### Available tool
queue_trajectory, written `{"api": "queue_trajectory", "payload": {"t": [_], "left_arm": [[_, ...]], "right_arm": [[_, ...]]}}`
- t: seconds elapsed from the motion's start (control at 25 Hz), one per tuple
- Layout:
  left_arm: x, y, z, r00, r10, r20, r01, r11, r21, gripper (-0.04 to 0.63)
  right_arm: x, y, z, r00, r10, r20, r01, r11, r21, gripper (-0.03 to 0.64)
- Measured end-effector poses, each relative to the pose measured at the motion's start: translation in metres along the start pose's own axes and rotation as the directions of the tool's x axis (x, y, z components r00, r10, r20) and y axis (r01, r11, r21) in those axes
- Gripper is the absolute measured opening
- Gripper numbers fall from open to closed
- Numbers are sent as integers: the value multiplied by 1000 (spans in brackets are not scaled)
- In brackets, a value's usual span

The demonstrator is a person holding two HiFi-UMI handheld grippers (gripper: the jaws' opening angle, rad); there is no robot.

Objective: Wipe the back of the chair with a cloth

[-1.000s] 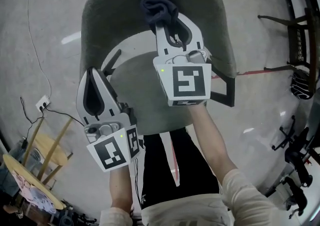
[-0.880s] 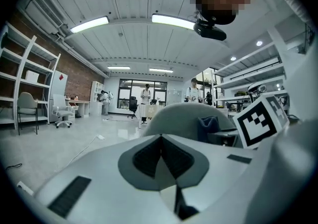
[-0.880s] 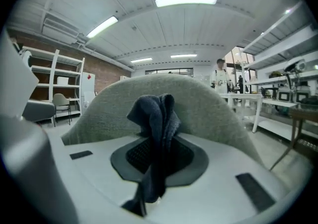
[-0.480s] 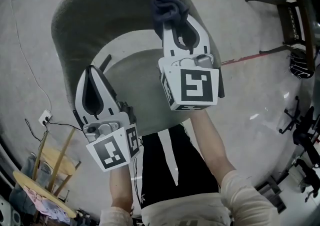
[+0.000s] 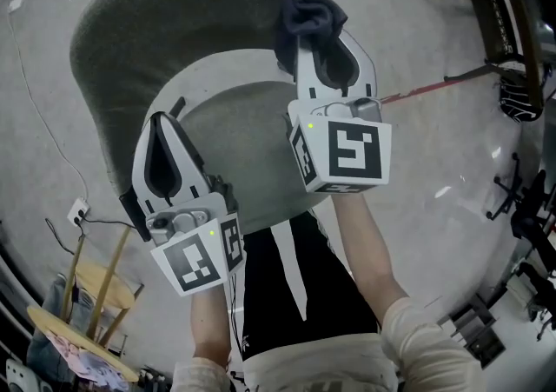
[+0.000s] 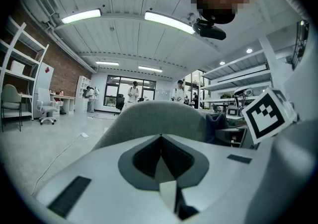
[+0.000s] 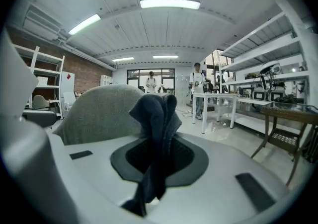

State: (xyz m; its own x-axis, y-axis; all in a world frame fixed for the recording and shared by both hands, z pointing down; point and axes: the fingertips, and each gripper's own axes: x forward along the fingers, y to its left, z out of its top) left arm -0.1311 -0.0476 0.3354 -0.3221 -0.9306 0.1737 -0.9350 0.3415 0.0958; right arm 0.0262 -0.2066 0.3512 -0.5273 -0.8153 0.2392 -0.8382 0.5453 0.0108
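Observation:
The chair has a grey-green curved backrest (image 5: 148,43) around a pale seat (image 5: 234,147). A dark navy cloth (image 5: 309,9) is bunched on the right part of the backrest's top edge, and my right gripper (image 5: 307,37) is shut on it. In the right gripper view the cloth (image 7: 156,123) stands up out of the closed jaws, with the backrest (image 7: 97,113) just behind it. My left gripper (image 5: 161,125) is shut on nothing and hovers over the chair's left side. In the left gripper view its tip (image 6: 160,137) points at the backrest (image 6: 154,118), with the cloth (image 6: 214,126) to the right.
A dark wooden chair (image 5: 508,25) stands at the upper right and office chairs (image 5: 530,225) at the right edge. At the lower left are a round wooden table (image 5: 82,269) and a power strip (image 5: 78,208) with its cable. White tables (image 7: 213,101) and shelving (image 7: 268,64) lie beyond.
My right gripper has carried the cloth to the right along the top of the backrest. The left gripper has stayed about where it was, still shut.

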Motion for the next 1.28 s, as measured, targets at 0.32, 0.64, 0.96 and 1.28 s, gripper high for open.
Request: {"api": "queue_trajectory", "payload": {"t": [0.32, 0.64, 0.96, 1.28], "left_arm": [[-6, 11, 4, 999, 40, 15, -40, 999, -3, 17], [-39, 47, -16, 990, 140, 4, -140, 990, 20, 17], [-94, 95, -41, 954, 297, -23, -298, 955, -8, 17], [-140, 128, -43, 919, 394, 10, -394, 919, -34, 17]], "right_arm": [[-4, -3, -2, 1000, -2, -8, 2, 999, 32, 57], [-16, 90, -6, 944, 329, 22, -326, 943, -72, 57], [-42, 241, -38, 701, 713, -27, -712, 697, -77, 57], [-103, 338, -87, 364, 911, -194, -930, 345, -126, 57]]}}
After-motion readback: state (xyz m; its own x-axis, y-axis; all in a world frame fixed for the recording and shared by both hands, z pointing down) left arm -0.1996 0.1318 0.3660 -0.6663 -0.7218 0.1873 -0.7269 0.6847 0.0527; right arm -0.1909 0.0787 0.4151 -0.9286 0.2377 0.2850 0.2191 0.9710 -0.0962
